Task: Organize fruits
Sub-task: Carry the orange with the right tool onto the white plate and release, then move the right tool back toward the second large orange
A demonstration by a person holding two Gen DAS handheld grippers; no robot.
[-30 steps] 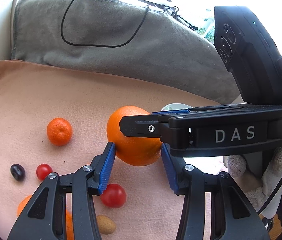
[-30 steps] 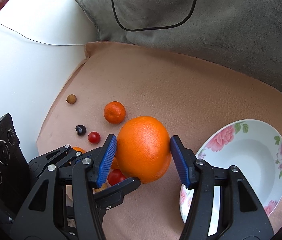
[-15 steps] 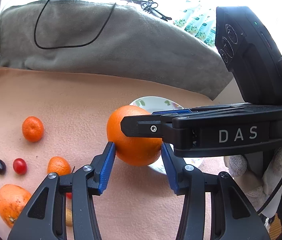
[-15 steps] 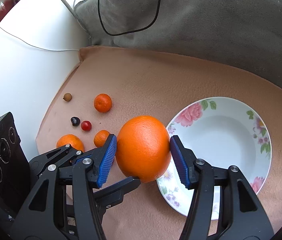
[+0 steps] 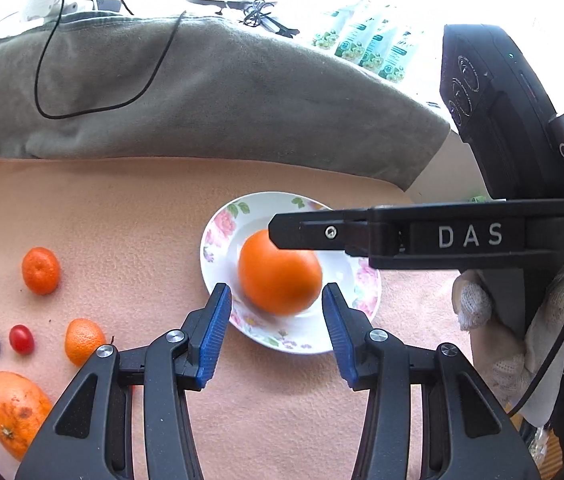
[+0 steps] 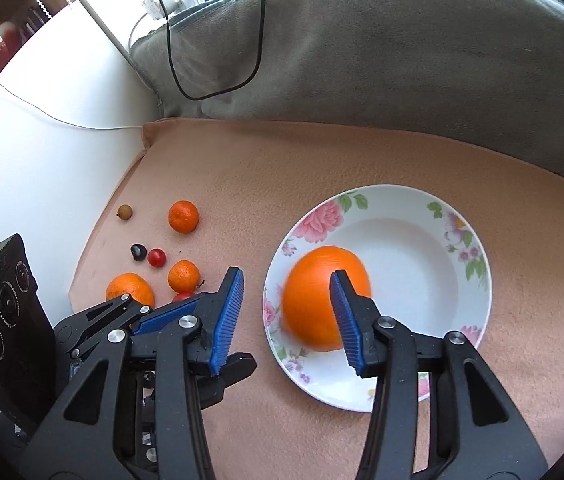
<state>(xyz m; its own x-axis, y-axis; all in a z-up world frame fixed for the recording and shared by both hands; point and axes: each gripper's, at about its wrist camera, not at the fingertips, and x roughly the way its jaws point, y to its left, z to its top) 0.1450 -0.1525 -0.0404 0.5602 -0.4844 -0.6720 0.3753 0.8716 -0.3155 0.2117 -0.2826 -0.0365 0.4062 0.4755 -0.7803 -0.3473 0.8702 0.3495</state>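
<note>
A large orange [image 6: 313,292] lies blurred in the white floral plate [image 6: 393,190], partly behind one finger of my right gripper [image 6: 286,280]. The right jaws are closing with nothing between them. In the left wrist view the same orange [image 5: 280,276] rests in the plate [image 5: 218,236], beyond and below my left gripper [image 5: 276,294], which stands open and empty. The right gripper's black finger [image 5: 361,236] crosses above the orange. On the cloth to the left lie a mandarin [image 6: 183,216], a smaller mandarin [image 6: 184,276], a cherry tomato [image 6: 156,257], a dark grape [image 6: 138,252] and another orange [image 6: 130,290].
A peach cloth [image 6: 361,152] covers the surface, with a grey blanket [image 6: 401,60] and a black cable [image 6: 218,92] behind it. A white tabletop [image 6: 42,160] lies to the left. A brown nut [image 6: 124,212] sits near the cloth's edge. A gloved hand [image 5: 521,340] holds the right gripper.
The orange has left the right gripper's pads and dropped into the plate. Both grippers have moved over toward the plate, and the loose fruits have slid left in view.
</note>
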